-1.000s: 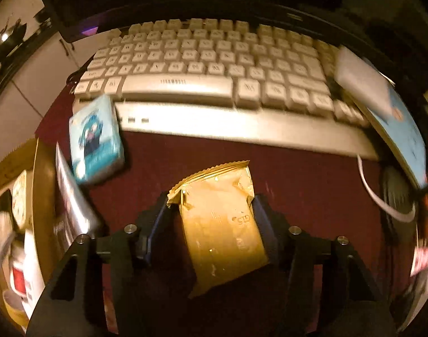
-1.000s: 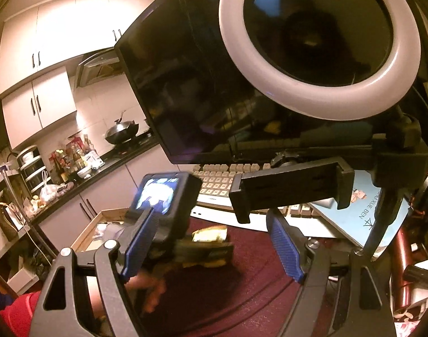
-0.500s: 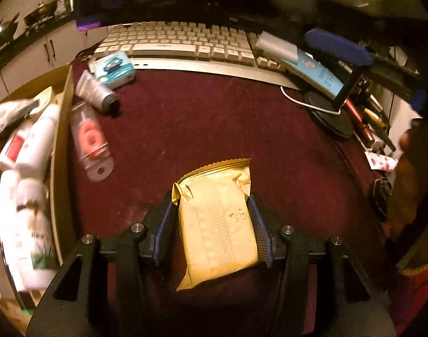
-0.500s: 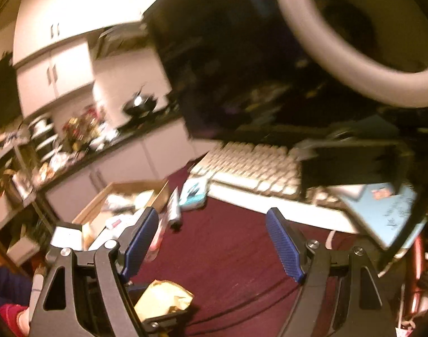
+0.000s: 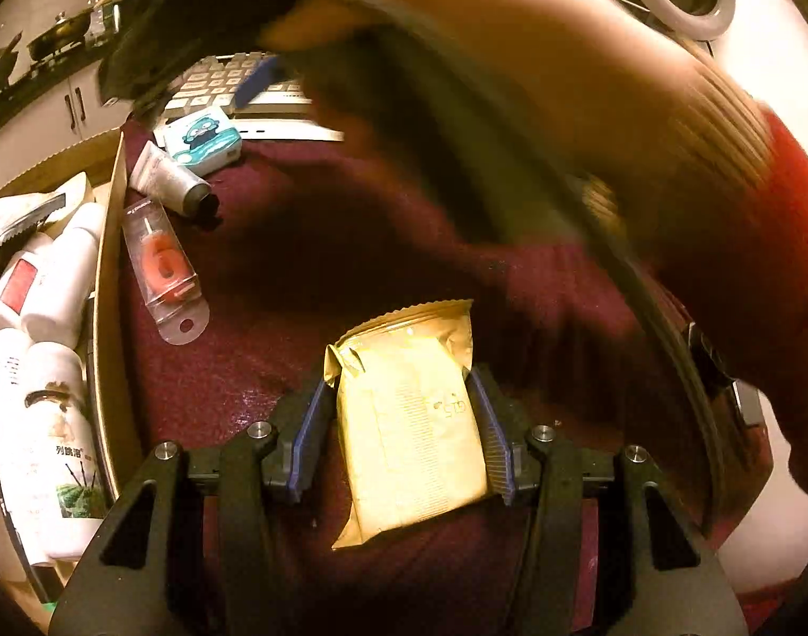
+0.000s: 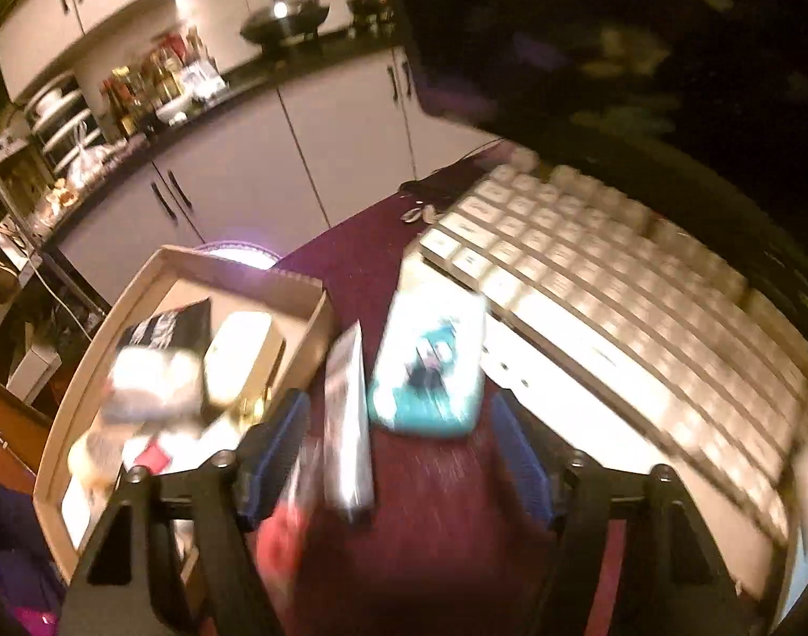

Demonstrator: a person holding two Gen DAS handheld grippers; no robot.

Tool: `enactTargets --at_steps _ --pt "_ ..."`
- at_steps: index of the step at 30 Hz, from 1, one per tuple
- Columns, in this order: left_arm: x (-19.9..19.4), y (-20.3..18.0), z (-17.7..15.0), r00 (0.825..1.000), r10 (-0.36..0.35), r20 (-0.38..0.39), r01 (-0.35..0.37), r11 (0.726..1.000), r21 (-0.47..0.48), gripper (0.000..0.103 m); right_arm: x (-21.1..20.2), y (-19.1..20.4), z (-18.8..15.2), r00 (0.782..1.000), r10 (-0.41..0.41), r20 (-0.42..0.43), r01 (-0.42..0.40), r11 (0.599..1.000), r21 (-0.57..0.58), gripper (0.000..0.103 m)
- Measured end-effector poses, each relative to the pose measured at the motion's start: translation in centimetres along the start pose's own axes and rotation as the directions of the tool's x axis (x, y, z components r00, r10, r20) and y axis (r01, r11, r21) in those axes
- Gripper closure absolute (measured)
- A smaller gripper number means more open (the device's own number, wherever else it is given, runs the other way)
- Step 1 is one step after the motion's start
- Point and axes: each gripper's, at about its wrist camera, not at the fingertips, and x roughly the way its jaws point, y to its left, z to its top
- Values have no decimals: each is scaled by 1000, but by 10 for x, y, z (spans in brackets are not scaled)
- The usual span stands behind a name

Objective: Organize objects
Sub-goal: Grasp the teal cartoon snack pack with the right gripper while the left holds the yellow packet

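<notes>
My left gripper (image 5: 398, 429) is shut on a gold foil packet (image 5: 409, 424) and holds it over the dark red mat (image 5: 277, 265). My right gripper (image 6: 404, 450) is open and empty, low over the mat; a silver tube (image 6: 348, 424) and a teal box (image 6: 430, 365) lie between and just beyond its fingers. In the left wrist view the teal box (image 5: 200, 135), the tube (image 5: 168, 185) and a clear blister pack with an orange item (image 5: 165, 270) lie at the mat's left. The right arm crosses that view, blurred.
A cardboard box (image 6: 176, 275) with bottles and packets sits left of the mat; it also shows in the left wrist view (image 5: 110, 265). A white keyboard (image 6: 616, 307) and a dark monitor (image 6: 616, 53) stand behind. Kitchen cabinets lie beyond.
My right gripper has swung down and left from the monitor toward the teal box and tube. The left gripper has pulled back from the keyboard, still holding the gold packet.
</notes>
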Motion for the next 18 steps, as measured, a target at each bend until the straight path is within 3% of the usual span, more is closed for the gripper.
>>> enactTargets --at_steps 8,12,15,17,18 --pt "-2 -2 -2 1000 -5 3 5 1000 13 52 26 -6 19 990 -139 -22 140 989 46 40" --pt "-3 -2 -2 1000 -6 2 6 1000 19 52 37 -10 22 993 -108 -53 111 992 63 40" --pt "-3 -3 -3 1000 -1 4 1 1000 24 52 44 -1 18 985 -160 -68 160 987 6 40" --pt "-4 -5 -4 1000 6 3 -6 1000 29 52 41 1 14 976 -207 -64 206 978 -19 53" --pt "-5 -6 -5 1000 9 2 -9 999 32 52 39 -1 12 976 -207 -68 206 978 -22 53"
